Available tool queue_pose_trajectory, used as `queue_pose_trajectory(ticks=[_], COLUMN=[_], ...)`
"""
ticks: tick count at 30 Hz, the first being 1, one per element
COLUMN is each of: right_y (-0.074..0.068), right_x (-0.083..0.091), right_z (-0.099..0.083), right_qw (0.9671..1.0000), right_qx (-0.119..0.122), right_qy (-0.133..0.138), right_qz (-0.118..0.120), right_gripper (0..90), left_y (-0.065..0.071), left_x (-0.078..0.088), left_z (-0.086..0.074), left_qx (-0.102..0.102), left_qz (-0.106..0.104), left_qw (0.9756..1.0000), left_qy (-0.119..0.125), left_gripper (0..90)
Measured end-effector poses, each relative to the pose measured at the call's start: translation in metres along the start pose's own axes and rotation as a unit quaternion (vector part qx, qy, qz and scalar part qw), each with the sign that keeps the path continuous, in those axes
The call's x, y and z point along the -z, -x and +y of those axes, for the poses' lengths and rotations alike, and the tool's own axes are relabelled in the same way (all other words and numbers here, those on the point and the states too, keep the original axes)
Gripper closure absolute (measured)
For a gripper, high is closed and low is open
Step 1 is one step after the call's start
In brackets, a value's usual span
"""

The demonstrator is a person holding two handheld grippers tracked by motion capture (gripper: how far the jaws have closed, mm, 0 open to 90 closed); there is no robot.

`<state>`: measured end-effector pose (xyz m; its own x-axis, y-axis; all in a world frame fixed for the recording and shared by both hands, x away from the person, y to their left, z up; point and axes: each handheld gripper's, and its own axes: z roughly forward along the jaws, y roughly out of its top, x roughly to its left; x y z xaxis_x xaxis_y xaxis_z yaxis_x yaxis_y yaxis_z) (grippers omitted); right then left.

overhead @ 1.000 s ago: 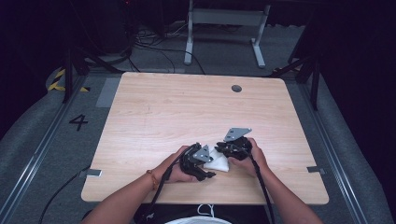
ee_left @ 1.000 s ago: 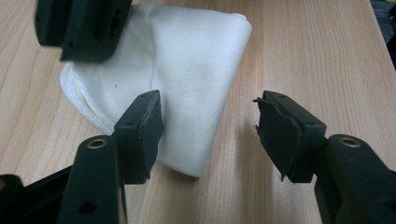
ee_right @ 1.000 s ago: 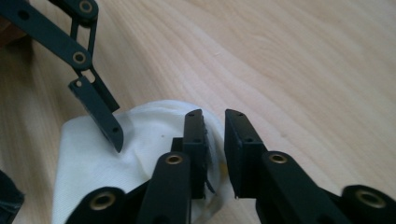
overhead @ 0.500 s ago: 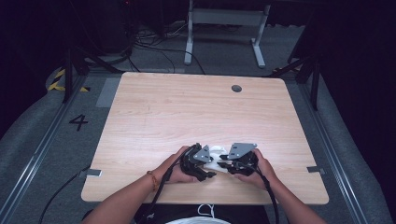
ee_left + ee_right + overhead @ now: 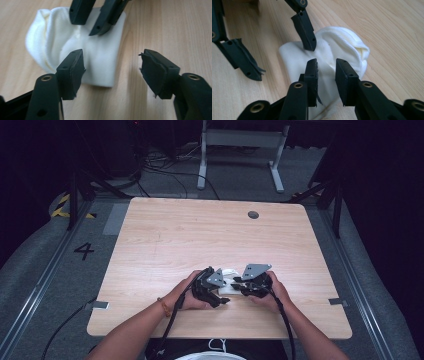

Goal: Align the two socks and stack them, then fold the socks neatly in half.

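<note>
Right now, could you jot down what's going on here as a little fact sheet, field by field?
surface: wooden table
item: white folded cloth, lying flat near the person's edge of the table
left gripper: jaws wide apart and just opening, one jaw over the cloth, gripping nothing
right gripper: jaws narrowly apart, just above the cloth, not clearly pinching it
hands: both low over the cloth, grippers facing each other
other: round grey plug at the table's far side

Left gripper [image 5: 112, 71] fingers wide, right gripper [image 5: 325, 75] fingers narrow.
</note>
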<state>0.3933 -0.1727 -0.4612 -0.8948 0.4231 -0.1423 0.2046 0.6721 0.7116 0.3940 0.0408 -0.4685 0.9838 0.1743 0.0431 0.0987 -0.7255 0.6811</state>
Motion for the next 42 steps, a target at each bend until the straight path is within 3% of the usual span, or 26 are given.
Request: queue_pose_trajectory(ticks=[2, 6, 9, 18, 23, 26, 31, 35, 38, 42], right_y=[-0.001, -0.004, -0.006, -0.008, -0.006, -0.002, 0.003, 0.005, 0.007, 0.011], right_x=[0.003, 0.012, 0.023, 0.052, 0.068, 0.077, 0.088, 0.101, 0.109, 0.121], right_z=[0.001, 0.003, 0.005, 0.002, -0.011, -0.023, -0.041, -0.054, -0.064, -0.078], right_qw=[1.0000, 0.9998, 0.9995, 0.9993, 0.9993, 0.9992, 0.9984, 0.9972, 0.9962, 0.9945], right_qx=[0.000, 0.004, 0.005, 0.001, -0.001, -0.011, -0.019, -0.031, -0.037, -0.048], right_qy=[0.006, 0.019, 0.030, 0.037, 0.028, 0.022, 0.012, 0.011, 0.010, 0.011], right_qz=[0.002, 0.004, 0.001, -0.008, -0.026, -0.032, -0.052, -0.066, -0.079, -0.093], right_gripper=[69.6, 64.0, 61.4, 55.0, 52.1, 51.2, 49.5, 47.7, 46.2, 44.9], left_y=[0.001, 0.001, 0.002, 0.004, 0.006, 0.008, 0.010, 0.012, 0.012, 0.013], left_x=[0.004, 0.018, 0.023, 0.049, 0.066, 0.075, 0.090, 0.098, 0.103, 0.112], left_z=[0.000, 0.003, 0.002, -0.014, -0.026, -0.032, -0.045, -0.057, -0.067, -0.082], left_qx=[0.000, -0.018, -0.020, -0.007, 0.001, 0.005, 0.016, 0.033, 0.043, 0.059], left_qz=[0.001, 0.015, 0.029, 0.055, 0.077, 0.080, 0.109, 0.118, 0.132, 0.143], left_qw=[1.0000, 0.9997, 0.9993, 0.9980, 0.9962, 0.9962, 0.9930, 0.9912, 0.9884, 0.9860], left_qy=[0.005, -0.003, -0.015, -0.031, -0.040, -0.033, -0.044, -0.050, -0.063, -0.062], left_gripper=[34.4, 32.7, 32.5, 31.1, 30.3, 29.3, 28.2, 28.2, 28.2, 28.3])
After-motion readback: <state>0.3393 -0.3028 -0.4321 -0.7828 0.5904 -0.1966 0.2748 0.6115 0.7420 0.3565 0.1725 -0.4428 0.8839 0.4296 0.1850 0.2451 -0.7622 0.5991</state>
